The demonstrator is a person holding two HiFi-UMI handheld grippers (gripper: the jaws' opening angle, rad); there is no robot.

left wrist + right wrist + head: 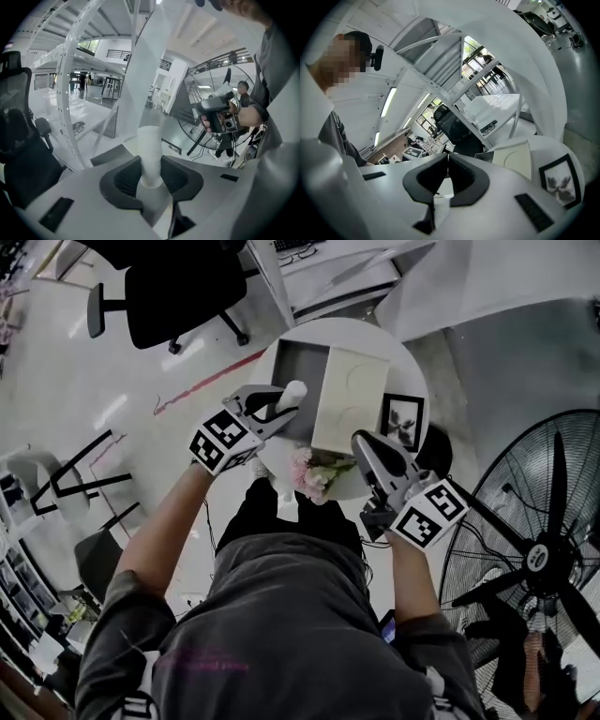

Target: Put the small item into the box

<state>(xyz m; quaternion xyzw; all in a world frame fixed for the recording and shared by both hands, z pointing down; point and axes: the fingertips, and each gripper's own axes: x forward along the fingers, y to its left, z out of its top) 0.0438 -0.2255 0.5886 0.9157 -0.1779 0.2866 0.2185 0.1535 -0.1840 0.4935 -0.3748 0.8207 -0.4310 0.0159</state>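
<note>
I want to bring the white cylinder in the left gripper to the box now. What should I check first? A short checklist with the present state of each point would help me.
1. Left gripper grips the white cylinder: ok, both pads press on it.
2. Box open: ok, its grey inside shows and the cream lid lies to the right of the opening.
3. Cylinder above the opening: cannot tell; in the head view it overlaps the box's near edge, but its height is unclear.
4. Right gripper out of the way: ok, shut and empty, near the pink flowers.
5. Picture frame clear of the path: ok, it lies to the right of the lid.
</note>
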